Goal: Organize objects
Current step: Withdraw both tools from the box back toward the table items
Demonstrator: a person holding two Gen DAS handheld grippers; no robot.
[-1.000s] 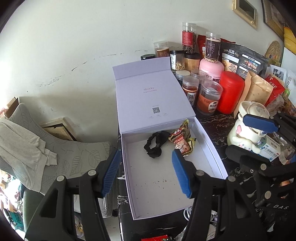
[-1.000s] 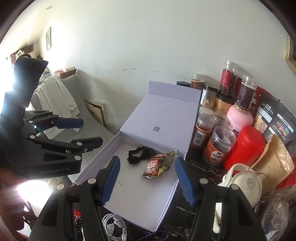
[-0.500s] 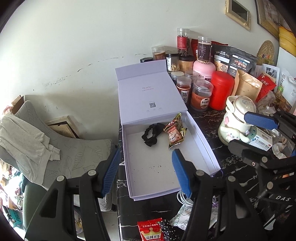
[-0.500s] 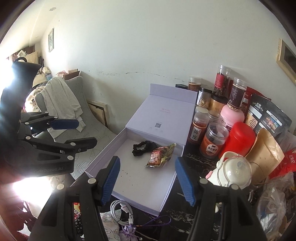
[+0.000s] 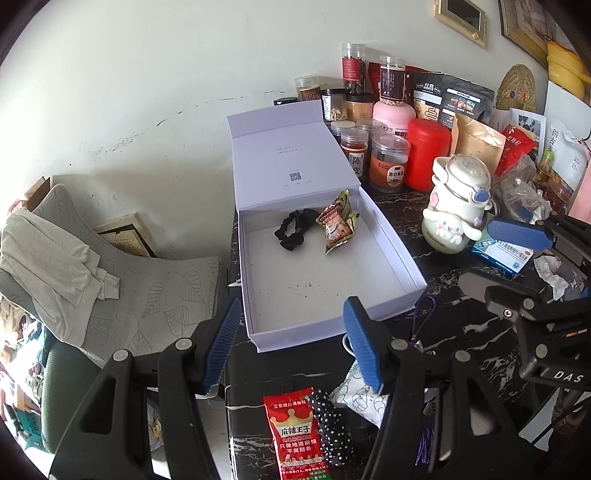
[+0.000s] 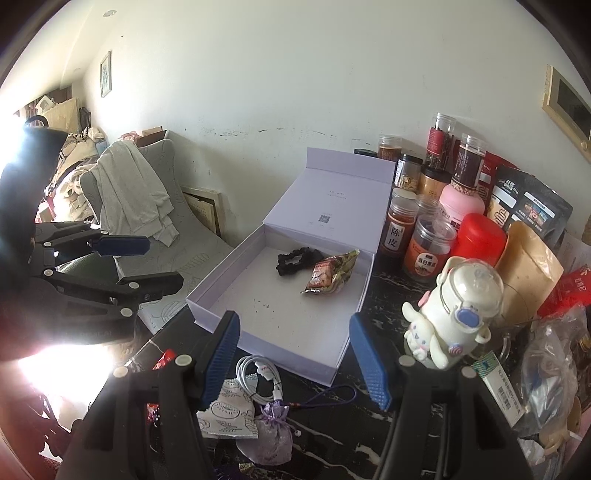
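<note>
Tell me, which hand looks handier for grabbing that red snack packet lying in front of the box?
Probably left. The left gripper stands open with the red snack packet just beneath it. The right gripper sits over the white cable instead.

A grey leaf-patterned chair (image 5: 155, 295) is standing beside the black marble table (image 5: 436, 332), with a pale garment (image 5: 48, 266) lying draped over its back. A framed board (image 5: 125, 236) is leaning against the scuffed white wall (image 5: 147, 74) behind it. Gold-framed pictures (image 5: 461, 14) are hanging high on the wall, and a woven straw piece (image 5: 516, 86) is sitting near them. A small framed picture (image 6: 105, 74) is hanging on the far wall.
</note>
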